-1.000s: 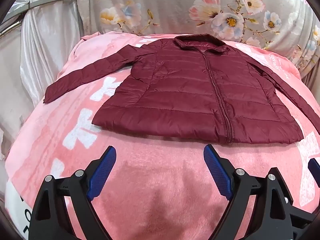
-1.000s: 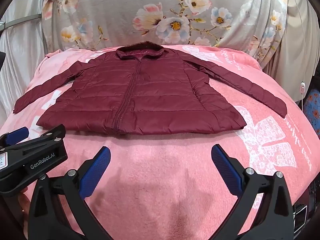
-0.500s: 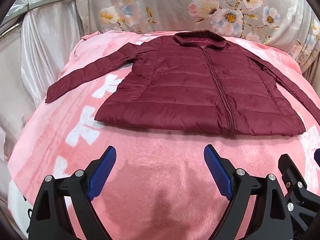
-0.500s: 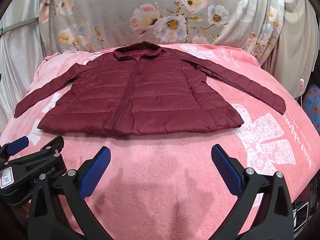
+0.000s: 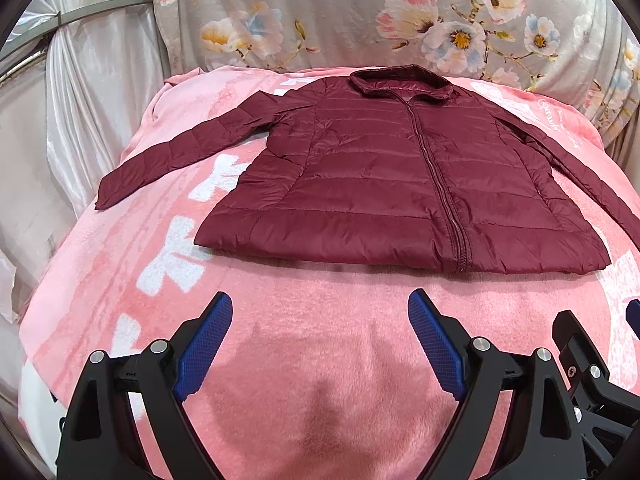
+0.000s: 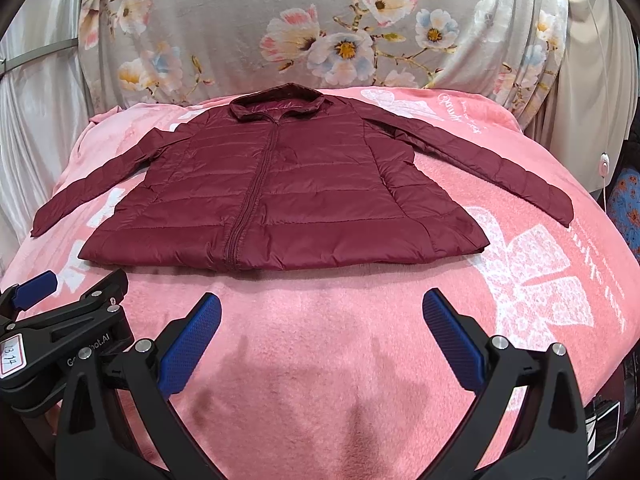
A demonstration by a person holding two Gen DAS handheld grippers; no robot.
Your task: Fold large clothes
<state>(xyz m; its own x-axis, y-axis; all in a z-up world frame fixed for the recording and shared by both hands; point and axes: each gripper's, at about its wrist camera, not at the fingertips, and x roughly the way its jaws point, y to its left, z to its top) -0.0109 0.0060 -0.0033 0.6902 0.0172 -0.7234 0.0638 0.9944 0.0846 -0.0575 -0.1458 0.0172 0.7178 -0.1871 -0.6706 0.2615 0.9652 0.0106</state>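
A dark red quilted jacket (image 5: 400, 176) (image 6: 272, 196) lies flat, front up and zipped, on a pink blanket (image 5: 320, 360) (image 6: 320, 360), collar at the far side and both sleeves spread outward. My left gripper (image 5: 320, 344) hangs open over bare blanket short of the jacket's hem, nothing between its blue pads. My right gripper (image 6: 322, 338) is open too, likewise short of the hem. The left gripper's body (image 6: 60, 344) shows at the lower left of the right wrist view.
A floral cushion or headboard cover (image 5: 360, 12) (image 6: 320, 20) rises behind the jacket. Pale satin drapes (image 5: 80, 100) hang on the left. A white cable with a switch (image 6: 603, 164) hangs on the right. The blanket drops off at both sides.
Both grippers have drawn back and risen slightly, so the jacket sits a little farther away and higher in each view. The jacket itself has not moved, and both grippers stayed open.
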